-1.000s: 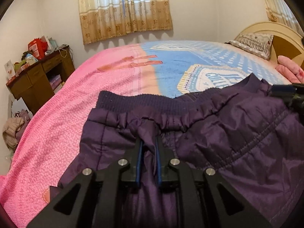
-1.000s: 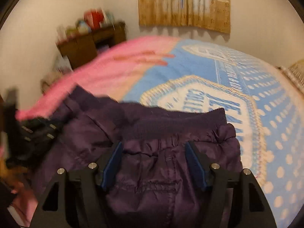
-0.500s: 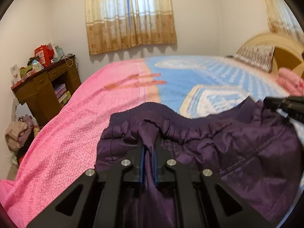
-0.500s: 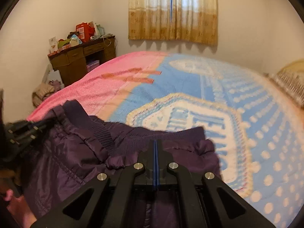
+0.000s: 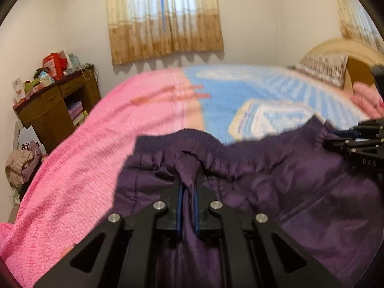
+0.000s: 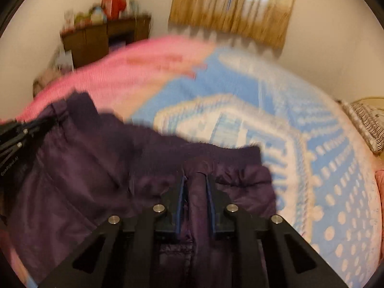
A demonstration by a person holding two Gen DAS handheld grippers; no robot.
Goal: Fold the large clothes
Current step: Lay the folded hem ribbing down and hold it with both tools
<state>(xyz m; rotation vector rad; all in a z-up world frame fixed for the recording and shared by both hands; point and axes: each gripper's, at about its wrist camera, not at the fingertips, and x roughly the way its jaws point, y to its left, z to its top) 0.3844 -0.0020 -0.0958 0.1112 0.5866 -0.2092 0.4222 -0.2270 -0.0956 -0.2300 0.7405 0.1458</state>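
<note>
Left gripper (image 5: pixel 186 192) and right gripper (image 6: pixel 195 192) each clamp a pinch of the purple garment (image 5: pixel 276 187) at its ribbed hem, at 6 o'clock over the bed (image 5: pixel 240 91). Risk: slick fabric could slip from either pinch if the grippers pull unevenly, skewing the fold

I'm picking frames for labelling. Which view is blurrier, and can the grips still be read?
Right wrist view: heavy motion smear on the curtain and bedspread, yet the right gripper visibly pinches the purple garment. Left wrist view: milder blur, mostly the bedspread; the left gripper clearly clamps the waistband. Both bend at the fisheye rim.
</note>
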